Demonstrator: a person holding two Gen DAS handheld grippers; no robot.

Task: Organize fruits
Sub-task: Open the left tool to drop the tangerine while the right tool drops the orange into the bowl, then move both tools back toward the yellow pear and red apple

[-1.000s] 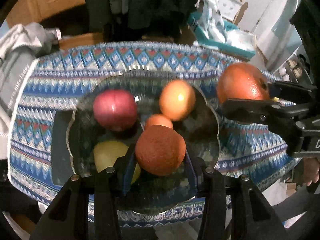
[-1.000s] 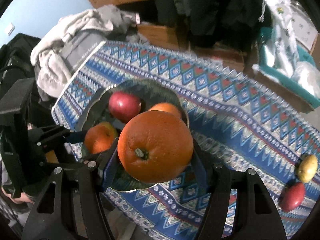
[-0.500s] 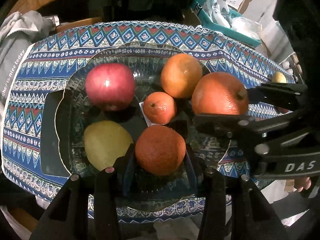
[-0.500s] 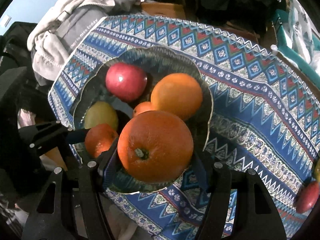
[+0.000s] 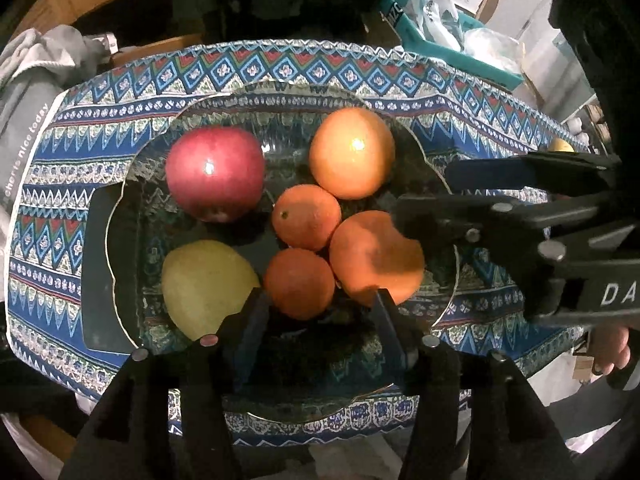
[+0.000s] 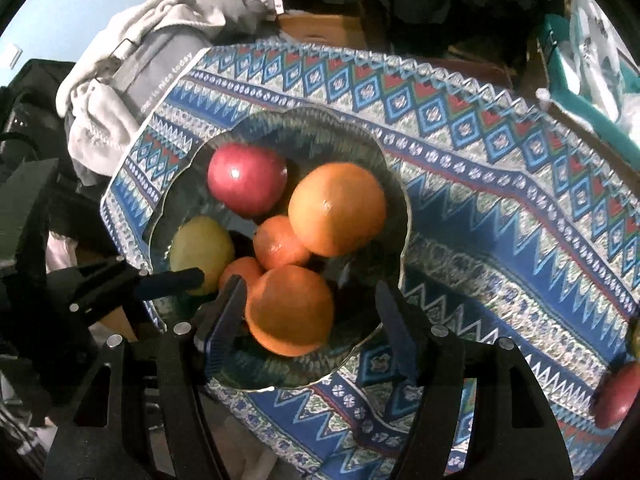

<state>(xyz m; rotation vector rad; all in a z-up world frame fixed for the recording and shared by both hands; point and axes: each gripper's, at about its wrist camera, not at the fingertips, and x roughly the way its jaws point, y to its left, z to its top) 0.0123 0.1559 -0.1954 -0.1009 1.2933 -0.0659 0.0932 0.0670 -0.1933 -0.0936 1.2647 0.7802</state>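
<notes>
My right gripper (image 6: 308, 312) stands spread wide, jaws clear on both sides of the large orange (image 6: 290, 310), which rests in the glass bowl (image 6: 396, 200); I read that as a finished placement. My left gripper (image 5: 318, 320) is likewise parted, the small orange (image 5: 299, 283) lying free between its tips. Both fruits nest against the others, so they should not roll. A red apple (image 6: 618, 396) lies well apart on the patterned cloth (image 6: 520, 240), not yet collected.

Patterned blue tablecloth (image 6: 500, 216) covers the table, grey hoodie (image 6: 160, 60) bunched at its far left, teal bin (image 5: 460, 48) far right.
</notes>
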